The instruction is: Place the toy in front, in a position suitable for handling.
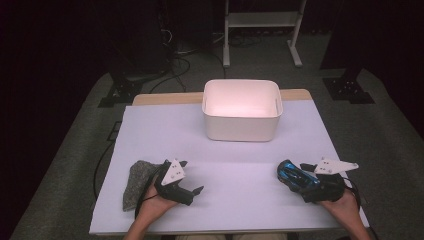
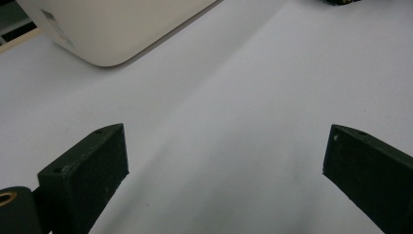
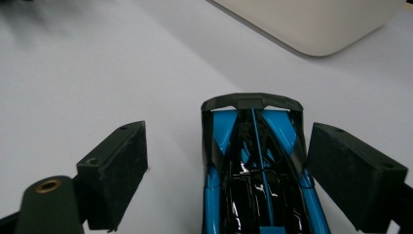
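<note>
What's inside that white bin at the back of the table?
The white bin looks empty: the high view shows bare far and side walls and part of the floor. Its near wall hides the front strip of the floor, so something low there would go unseen.

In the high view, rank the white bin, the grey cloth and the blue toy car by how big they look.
1. White bin, clearly the largest, though it sits farthest from the camera.
2. Grey cloth, partly hidden by the left gripper.
3. Blue toy car, smallest, partly covered by the right gripper.
</note>
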The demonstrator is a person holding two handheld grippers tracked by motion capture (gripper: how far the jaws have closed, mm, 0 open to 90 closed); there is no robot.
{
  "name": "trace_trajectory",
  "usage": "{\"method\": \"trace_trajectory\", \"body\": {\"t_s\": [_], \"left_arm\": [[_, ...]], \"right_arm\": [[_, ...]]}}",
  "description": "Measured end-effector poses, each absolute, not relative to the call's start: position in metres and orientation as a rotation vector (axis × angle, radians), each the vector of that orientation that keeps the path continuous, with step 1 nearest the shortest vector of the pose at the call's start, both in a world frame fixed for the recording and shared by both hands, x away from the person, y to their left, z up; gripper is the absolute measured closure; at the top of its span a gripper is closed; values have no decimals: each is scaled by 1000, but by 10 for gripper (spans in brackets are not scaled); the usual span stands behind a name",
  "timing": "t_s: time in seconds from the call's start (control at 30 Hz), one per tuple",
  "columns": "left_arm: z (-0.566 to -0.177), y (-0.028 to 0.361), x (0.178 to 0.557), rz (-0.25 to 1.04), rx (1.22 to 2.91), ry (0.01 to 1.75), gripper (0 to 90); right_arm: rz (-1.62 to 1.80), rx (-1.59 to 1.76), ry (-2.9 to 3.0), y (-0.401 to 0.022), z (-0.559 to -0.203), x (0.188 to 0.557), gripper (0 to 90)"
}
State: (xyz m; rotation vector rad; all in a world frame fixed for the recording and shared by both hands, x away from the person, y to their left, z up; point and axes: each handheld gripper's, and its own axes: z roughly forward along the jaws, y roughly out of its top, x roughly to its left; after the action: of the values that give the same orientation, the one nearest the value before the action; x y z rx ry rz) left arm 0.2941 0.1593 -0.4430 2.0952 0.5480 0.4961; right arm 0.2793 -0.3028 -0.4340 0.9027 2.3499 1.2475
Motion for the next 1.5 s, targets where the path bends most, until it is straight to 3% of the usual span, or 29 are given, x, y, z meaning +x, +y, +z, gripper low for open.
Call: {"method": "trace_trajectory", "body": {"t_s": [1.5], "left_arm": [[-445, 159, 293, 472, 2119, 525, 18]], "right_arm": [[1059, 971, 2475, -314, -454, 295, 139]]}}
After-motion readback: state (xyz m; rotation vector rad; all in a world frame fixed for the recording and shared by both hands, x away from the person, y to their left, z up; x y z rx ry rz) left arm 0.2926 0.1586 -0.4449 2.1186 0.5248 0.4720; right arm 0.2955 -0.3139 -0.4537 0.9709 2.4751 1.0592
